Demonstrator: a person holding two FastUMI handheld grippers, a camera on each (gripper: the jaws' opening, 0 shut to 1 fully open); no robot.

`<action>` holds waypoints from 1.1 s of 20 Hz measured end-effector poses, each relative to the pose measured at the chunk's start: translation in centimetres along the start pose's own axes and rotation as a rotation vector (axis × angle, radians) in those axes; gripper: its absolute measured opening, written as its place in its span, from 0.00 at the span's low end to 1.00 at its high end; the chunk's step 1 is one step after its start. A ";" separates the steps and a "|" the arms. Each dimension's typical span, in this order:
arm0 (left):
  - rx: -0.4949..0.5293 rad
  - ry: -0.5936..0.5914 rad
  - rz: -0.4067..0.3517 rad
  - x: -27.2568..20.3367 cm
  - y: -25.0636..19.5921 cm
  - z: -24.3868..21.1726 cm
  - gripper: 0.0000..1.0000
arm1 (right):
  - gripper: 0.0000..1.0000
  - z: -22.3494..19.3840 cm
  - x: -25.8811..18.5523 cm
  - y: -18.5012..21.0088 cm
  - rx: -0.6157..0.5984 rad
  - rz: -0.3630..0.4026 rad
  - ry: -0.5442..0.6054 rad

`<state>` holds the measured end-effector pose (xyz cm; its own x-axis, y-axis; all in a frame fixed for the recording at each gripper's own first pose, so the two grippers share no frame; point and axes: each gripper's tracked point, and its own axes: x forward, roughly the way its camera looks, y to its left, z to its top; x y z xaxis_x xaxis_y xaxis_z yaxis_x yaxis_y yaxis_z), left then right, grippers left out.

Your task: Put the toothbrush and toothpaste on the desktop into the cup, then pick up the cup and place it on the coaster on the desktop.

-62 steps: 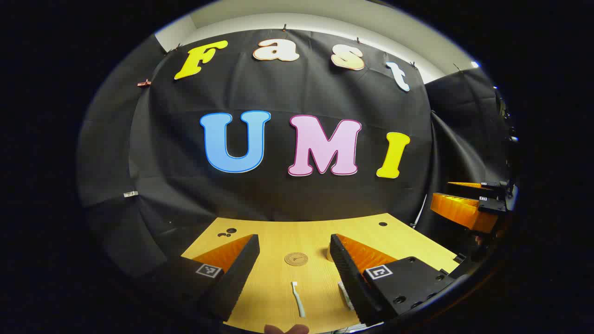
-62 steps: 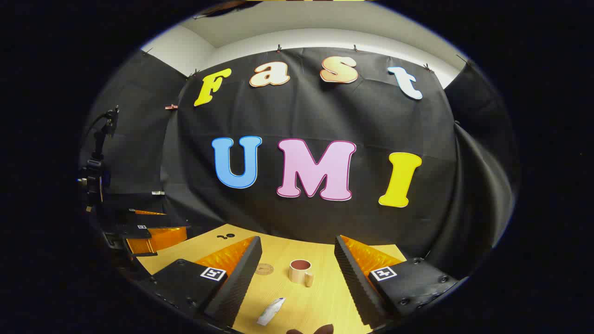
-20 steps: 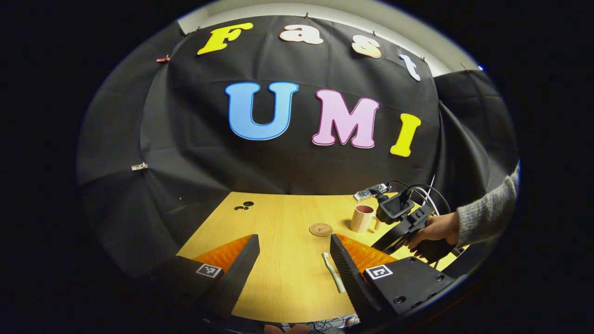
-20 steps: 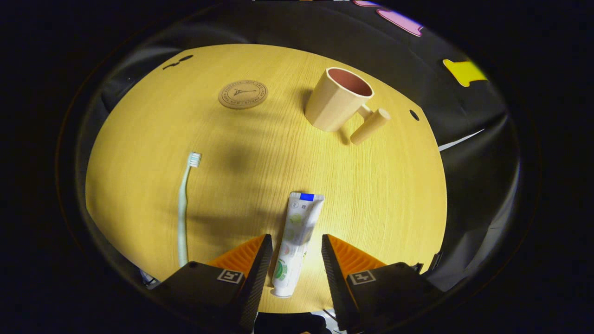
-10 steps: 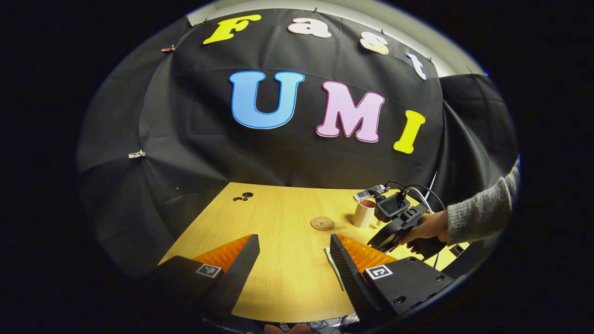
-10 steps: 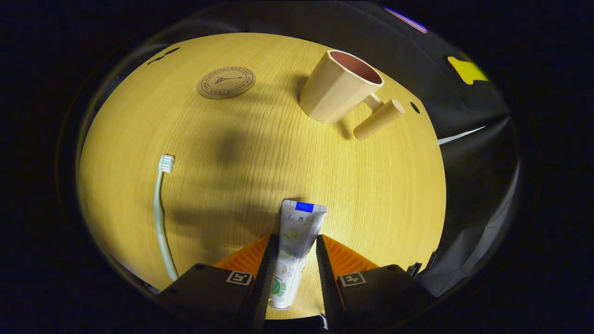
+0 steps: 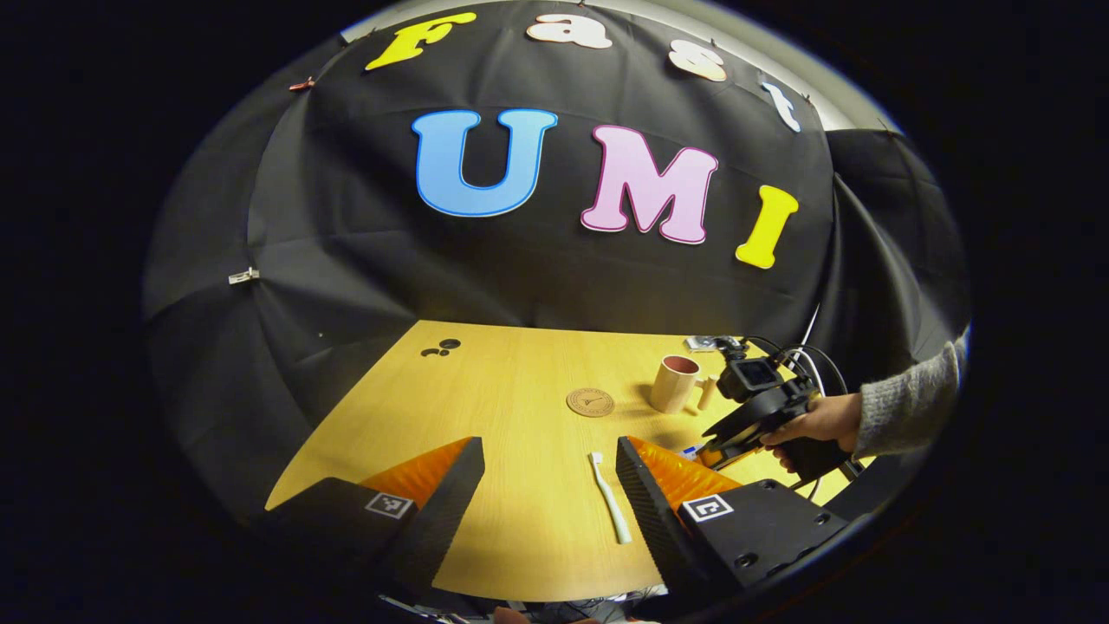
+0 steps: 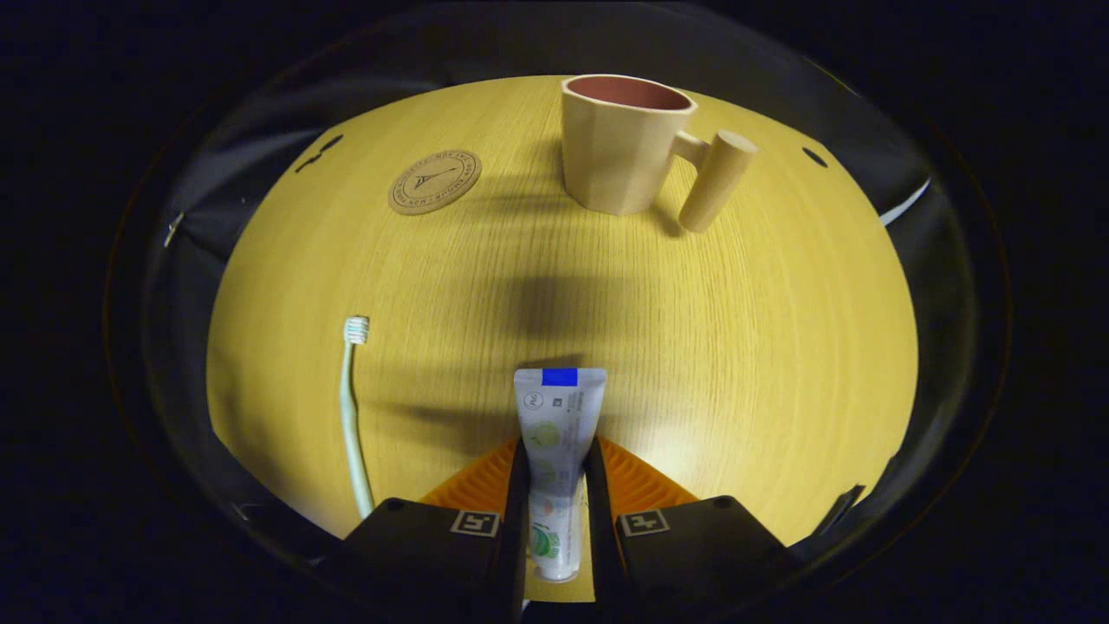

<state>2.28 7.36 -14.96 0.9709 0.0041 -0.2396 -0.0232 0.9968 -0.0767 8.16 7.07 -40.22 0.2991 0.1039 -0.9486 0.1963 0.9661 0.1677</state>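
In the right gripper view my right gripper (image 8: pixel 556 468) is shut on the white toothpaste tube (image 8: pixel 555 416), whose flat blue-marked end points toward the beige cup (image 8: pixel 619 152) farther off. The cup stands upright with its peg handle to the right. A pale toothbrush (image 8: pixel 350 407) lies on the wooden desktop (image 8: pixel 736 347) to the left, and a round cork coaster (image 8: pixel 435 181) sits left of the cup. In the left gripper view my left gripper (image 7: pixel 550 472) hangs open above the desk's near edge, the toothbrush (image 7: pixel 608 507) just inside its right finger. The coaster (image 7: pixel 590 402) and cup (image 7: pixel 675 383) lie beyond.
In the left gripper view a hand in a grey sleeve (image 7: pixel 901 407) holds the right gripper (image 7: pixel 754 416) low over the desk's right side, with cables behind it. Small dark holes (image 7: pixel 440 347) mark the desk's far left corner. Black cloth walls close the booth.
The right gripper's fingers closed onto the toothpaste tube, and its view has levelled so the cup now stands straight ahead. The left gripper shifted slightly, staying open.
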 end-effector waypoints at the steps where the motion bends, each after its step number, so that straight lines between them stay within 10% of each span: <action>1: -0.001 0.012 0.010 0.5 -0.3 -0.4 0.97 | 0.40 0.0 0.0 0.0 0.023 0.045 -0.028; 10: 0.004 0.226 0.085 7.4 -4.2 -5.7 0.96 | 0.35 1.6 -5.4 -0.8 -0.011 0.405 -0.383; 22: 0.038 0.562 0.124 14.4 -7.1 -14.4 0.94 | 0.27 4.2 -12.5 -4.8 -0.156 0.495 -0.639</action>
<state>13.00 -0.80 -31.78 0.6853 0.0888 -0.7228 -0.1103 0.9937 0.0175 7.41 0.11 -28.00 0.7999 0.4178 -0.4309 -0.2161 0.8703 0.4427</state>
